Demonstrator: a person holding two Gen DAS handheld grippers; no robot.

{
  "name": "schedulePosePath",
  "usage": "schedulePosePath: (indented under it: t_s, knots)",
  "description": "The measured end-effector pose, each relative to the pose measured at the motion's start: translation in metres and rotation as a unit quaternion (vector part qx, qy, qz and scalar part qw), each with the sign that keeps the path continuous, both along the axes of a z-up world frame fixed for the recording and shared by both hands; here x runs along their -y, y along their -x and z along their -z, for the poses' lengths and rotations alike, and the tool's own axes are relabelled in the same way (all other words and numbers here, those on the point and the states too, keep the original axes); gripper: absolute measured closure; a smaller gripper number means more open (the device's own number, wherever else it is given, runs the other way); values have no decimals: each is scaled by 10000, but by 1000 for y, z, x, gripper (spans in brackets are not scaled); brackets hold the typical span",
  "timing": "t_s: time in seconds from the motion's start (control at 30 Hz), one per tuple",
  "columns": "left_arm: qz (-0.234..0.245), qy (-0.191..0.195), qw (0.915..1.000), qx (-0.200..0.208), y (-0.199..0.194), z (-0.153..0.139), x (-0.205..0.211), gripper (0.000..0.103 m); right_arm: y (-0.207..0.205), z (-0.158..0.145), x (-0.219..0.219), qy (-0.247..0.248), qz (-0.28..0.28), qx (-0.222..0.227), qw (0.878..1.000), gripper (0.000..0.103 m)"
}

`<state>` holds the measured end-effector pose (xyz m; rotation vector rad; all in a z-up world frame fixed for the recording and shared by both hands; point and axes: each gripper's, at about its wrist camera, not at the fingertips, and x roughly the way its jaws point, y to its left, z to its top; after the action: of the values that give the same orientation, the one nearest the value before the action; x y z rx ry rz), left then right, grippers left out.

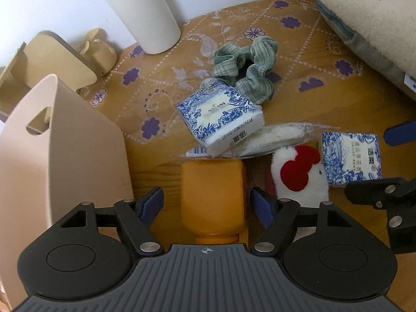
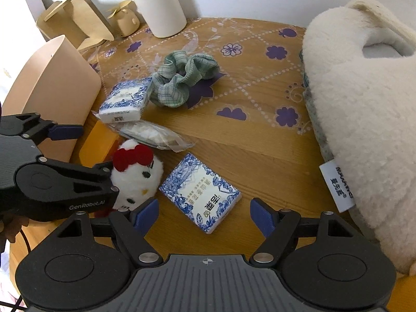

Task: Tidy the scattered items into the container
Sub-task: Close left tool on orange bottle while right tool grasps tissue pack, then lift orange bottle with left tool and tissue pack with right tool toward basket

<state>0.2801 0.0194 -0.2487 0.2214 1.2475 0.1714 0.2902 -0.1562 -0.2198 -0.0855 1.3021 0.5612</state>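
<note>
My left gripper (image 1: 206, 205) is open, its blue pads either side of an orange bottle (image 1: 212, 197) lying on the table, not touching it. The beige container (image 1: 65, 150) stands just left of it. Beyond lie a blue-and-white tissue pack (image 1: 221, 117), a clear-wrapped white packet (image 1: 270, 137), a green scrunchie (image 1: 247, 70), a white plush with a red bow (image 1: 299, 176) and a second tissue pack (image 1: 351, 158). My right gripper (image 2: 204, 214) is open just before that second tissue pack (image 2: 200, 195). The plush (image 2: 137, 174) and the left gripper (image 2: 65, 156) are at its left.
A white cylinder (image 1: 143, 13) and wooden ornaments (image 1: 46, 57) stand at the back by the wall. A large cream plush pillow (image 2: 364, 104) fills the table's right side. The wooden table (image 2: 260, 140) has a floral patterned mat at the back.
</note>
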Motion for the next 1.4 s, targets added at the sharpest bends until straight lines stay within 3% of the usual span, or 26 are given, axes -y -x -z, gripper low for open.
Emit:
schedulePosePath:
  t_s: [0.3,0.8,0.9,1.03,1.1,1.17,1.4]
  knots:
    - [-116,542,9984,-55,-9,6,-14,27,-12,11,-7,35,-230,43,9997,24]
    - [-63,652,9979,-6,-8,5,-14,27,6,12,-17,466,-1054,379,9926,24]
    - [-57,778,9969,-20,-5,5,-15,28,8,12,-23,480,-1175,495,9907,27]
    - [-26,927,9957,7,-3,4,-15,41,10,10,-26,445,-1244,602,9894,44]
    - [-15,1026,9947,-5,-3,4,-14,49,8,9,-24,414,-1218,595,9899,48]
    - [10,1014,9948,-24,-3,4,-12,49,7,9,-21,387,-1174,582,9906,54]
    - [-85,1019,9948,17,2,4,-12,49,7,8,-16,353,-1028,527,9927,58]
